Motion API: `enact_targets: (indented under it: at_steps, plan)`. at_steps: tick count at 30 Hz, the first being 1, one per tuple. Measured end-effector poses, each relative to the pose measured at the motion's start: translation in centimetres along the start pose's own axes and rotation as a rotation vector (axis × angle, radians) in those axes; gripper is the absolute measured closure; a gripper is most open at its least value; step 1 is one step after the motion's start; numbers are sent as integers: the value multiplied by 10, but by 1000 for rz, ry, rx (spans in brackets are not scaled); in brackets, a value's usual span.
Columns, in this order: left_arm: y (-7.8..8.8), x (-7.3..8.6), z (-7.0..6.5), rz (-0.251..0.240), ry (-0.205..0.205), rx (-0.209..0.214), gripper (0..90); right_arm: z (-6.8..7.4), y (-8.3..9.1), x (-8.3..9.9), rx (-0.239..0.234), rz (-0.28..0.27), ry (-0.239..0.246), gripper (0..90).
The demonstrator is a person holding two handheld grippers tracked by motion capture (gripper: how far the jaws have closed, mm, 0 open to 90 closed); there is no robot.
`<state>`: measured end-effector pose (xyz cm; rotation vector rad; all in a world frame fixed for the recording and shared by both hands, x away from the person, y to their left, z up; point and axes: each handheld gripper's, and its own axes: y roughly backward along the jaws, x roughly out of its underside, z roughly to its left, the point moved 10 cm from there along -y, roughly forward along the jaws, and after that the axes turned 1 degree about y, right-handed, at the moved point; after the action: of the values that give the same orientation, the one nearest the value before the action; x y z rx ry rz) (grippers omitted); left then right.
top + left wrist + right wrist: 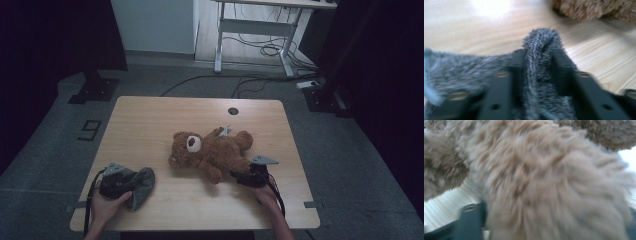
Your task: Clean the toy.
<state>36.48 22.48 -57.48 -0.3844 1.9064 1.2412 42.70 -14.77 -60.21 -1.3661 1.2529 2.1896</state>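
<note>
A brown teddy bear (210, 150) lies on its back in the middle of the wooden table (150, 115), head to the left. Its near leg (554, 185) sits between the jaws of my right gripper (236, 176), which stand apart around the fur without a clear squeeze. At the near left, a grey furry cloth (141, 184) lies bunched on the table. One fold of that cloth (541, 42) stands up between the jaws of my left gripper (539, 54), which are spread and loose on it. A hand holds each gripper near the front edge.
A round cable hole (233, 111) is in the table's far edge. A white tag (225, 131) sticks out of the bear. Behind the table stand a white desk frame (260, 30), floor cables and a black stand base (95, 90).
</note>
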Motion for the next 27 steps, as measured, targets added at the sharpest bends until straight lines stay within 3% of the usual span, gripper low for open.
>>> enact_targets:
  at_steps: [3,6,11,18,22,27]
  plan:
    - [9,-13,-11,-40,-34,21,398,3,7,-4,-9,-13,8,171]
    - [18,-27,-23,-84,-80,27,334,7,18,-8,-15,-35,28,145]
    - [29,-49,-43,-153,-99,54,326,12,33,-15,-21,-74,45,139]
    - [31,-61,-80,-165,-157,111,325,9,45,-20,1,-107,42,139]
    - [26,-62,-92,-158,-167,140,326,12,59,-23,6,-138,52,154]
    - [19,-51,-99,-130,-166,160,329,16,76,-21,3,-169,60,189]
